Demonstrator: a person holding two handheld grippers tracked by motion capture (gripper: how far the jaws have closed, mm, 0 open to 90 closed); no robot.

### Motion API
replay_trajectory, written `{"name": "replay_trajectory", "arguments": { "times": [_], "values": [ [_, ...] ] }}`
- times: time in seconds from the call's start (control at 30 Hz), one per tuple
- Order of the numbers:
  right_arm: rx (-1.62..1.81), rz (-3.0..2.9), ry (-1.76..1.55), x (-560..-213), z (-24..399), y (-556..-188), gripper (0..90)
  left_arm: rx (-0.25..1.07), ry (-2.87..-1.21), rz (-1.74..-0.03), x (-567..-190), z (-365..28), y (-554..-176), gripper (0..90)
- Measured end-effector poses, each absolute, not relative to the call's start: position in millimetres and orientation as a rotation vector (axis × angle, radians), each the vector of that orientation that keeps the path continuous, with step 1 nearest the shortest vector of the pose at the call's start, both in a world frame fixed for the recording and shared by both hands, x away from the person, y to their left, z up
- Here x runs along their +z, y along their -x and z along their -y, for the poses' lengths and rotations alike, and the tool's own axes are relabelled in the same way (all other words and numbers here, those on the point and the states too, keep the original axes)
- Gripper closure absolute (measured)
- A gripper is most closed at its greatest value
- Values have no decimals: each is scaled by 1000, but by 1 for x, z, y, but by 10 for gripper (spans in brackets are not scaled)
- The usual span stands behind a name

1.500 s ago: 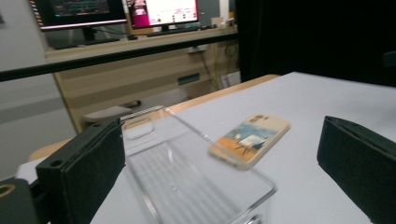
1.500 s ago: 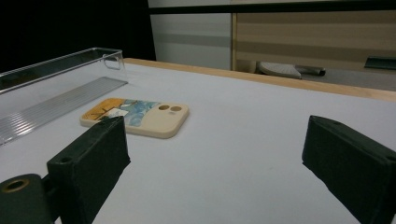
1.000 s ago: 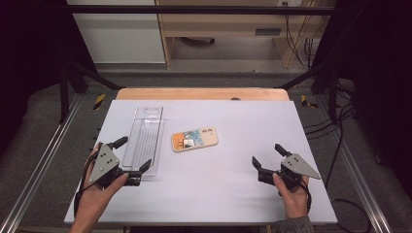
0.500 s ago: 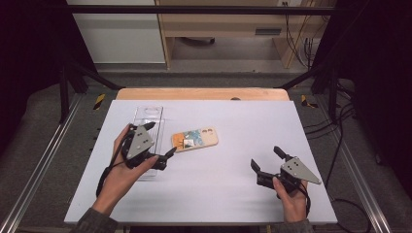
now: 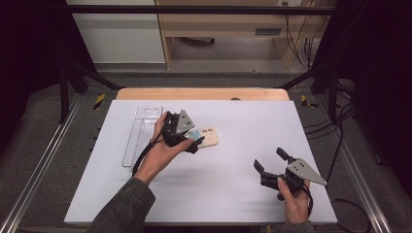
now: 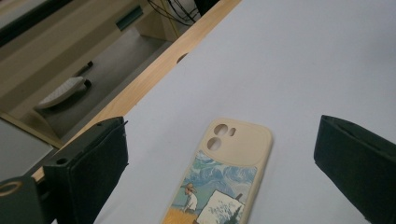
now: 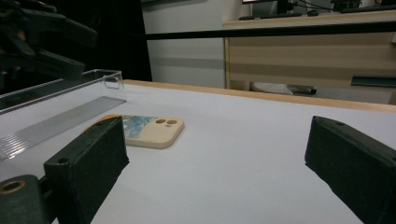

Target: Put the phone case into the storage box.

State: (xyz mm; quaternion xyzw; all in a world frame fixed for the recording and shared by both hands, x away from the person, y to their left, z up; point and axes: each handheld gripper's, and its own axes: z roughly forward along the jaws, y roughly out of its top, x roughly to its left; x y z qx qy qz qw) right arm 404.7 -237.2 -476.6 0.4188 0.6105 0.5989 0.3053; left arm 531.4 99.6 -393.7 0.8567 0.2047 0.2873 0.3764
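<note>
- Currently the left hand-held gripper (image 5: 193, 143) hovers with its jaws spread over the cream phone case printed with a painting (image 6: 222, 175), which lies flat on the white table (image 5: 233, 121), just beside the clear plastic tray (image 5: 141, 131).
- The right hand-held gripper (image 5: 272, 162) rests well apart near the table's front edge, its jaws spread and empty.
- Likely risk: the case is thin and flat, so jaws closing too high could slip off its rounded edges.
- A slanted approach might push the case against the tray instead of pinching it.
</note>
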Motion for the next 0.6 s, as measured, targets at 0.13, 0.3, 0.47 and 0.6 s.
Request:
{"name": "replay_trajectory", "arguments": {
  "times": [0.13,0.3,0.47,0.6],
  "values": [
    [1575,-1625,-1090,-476,235,-405,53,695,-2211,-547,-406,-89,-547,31],
    [1585,-1624,-1088,-476,235,-405,49,634,-2217,-596,-419,-84,-560,37],
    [1595,-1636,-1086,-476,231,-405,47,567,-2229,-654,-434,-80,-572,44],
    [1597,-1645,-1078,-476,230,-406,46,534,-2239,-701,-443,-80,-581,44]
  ]
}}
